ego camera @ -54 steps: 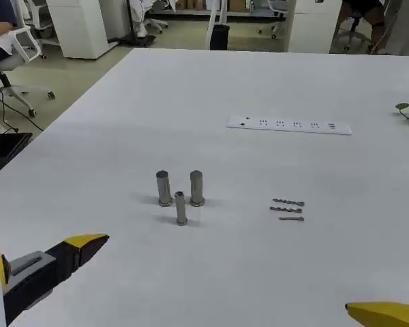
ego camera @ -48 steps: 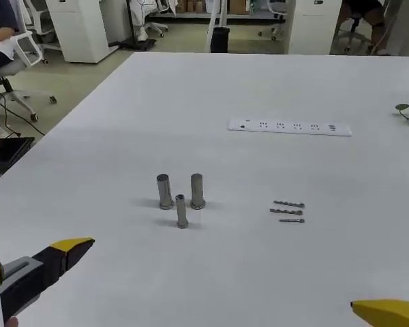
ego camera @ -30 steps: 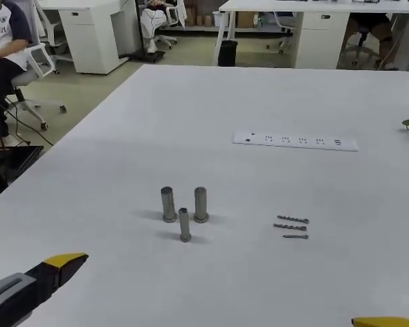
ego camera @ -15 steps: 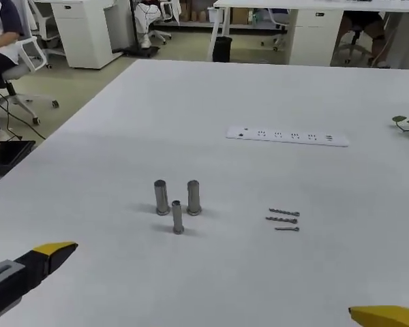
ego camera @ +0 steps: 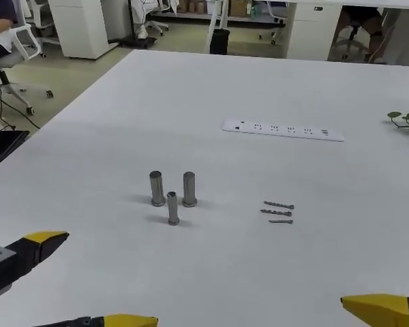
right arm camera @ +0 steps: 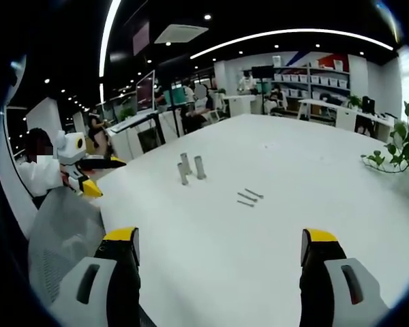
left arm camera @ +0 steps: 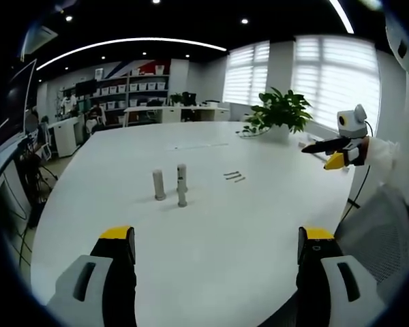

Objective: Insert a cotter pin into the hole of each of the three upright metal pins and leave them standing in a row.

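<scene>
I see the three metal pins (ego camera: 172, 204) standing upright in a tight triangle near the middle of the counter (ego camera: 191, 95), two behind and one in front. The three cotter pins (ego camera: 278, 212) lie side by side to their right, apart from them. Farther back lies a white power strip (ego camera: 283, 129), with a plant (ego camera: 407, 118) at the right edge. My left tool (left arm camera: 217, 235) and right tool (right arm camera: 220, 236) hover at the near side, jaws spread wide, gripping nothing.

3 metal pins (ego camera: 172, 206) upright, clustered; cotter pins (ego camera: 275, 212) flat nearby.
</scene>
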The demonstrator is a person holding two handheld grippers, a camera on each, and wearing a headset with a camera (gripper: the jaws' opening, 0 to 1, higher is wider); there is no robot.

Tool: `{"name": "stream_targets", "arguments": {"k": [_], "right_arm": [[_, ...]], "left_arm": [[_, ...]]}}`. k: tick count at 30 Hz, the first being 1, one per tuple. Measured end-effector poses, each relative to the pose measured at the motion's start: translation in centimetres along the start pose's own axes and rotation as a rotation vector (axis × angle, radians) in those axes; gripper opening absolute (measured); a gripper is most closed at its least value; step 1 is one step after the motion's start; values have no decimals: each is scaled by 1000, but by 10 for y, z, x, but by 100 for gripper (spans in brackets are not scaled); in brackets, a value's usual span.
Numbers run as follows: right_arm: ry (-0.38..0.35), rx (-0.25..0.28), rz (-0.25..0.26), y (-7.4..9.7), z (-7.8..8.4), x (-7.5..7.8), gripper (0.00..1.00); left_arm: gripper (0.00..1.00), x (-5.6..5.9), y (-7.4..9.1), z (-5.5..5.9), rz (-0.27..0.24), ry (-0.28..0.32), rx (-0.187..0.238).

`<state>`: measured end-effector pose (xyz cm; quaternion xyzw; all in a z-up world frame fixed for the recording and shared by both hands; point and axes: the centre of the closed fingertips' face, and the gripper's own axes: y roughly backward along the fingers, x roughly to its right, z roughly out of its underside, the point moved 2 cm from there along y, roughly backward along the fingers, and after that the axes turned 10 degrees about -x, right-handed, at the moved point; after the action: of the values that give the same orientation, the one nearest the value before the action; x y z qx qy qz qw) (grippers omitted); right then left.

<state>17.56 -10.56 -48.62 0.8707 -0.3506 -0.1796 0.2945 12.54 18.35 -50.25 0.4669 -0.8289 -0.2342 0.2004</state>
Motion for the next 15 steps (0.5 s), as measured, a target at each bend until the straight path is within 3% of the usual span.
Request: {"name": "stream_targets", "arguments": {"k": [6, 15], "right_arm": [[6, -14, -4, 1, 2, 1, 96], [13, -31, 10, 5, 1, 8, 96]], "left_arm": [[99, -1, -2, -3, 9, -3, 13], [99, -4, -10, -11, 34, -26, -8]]}}
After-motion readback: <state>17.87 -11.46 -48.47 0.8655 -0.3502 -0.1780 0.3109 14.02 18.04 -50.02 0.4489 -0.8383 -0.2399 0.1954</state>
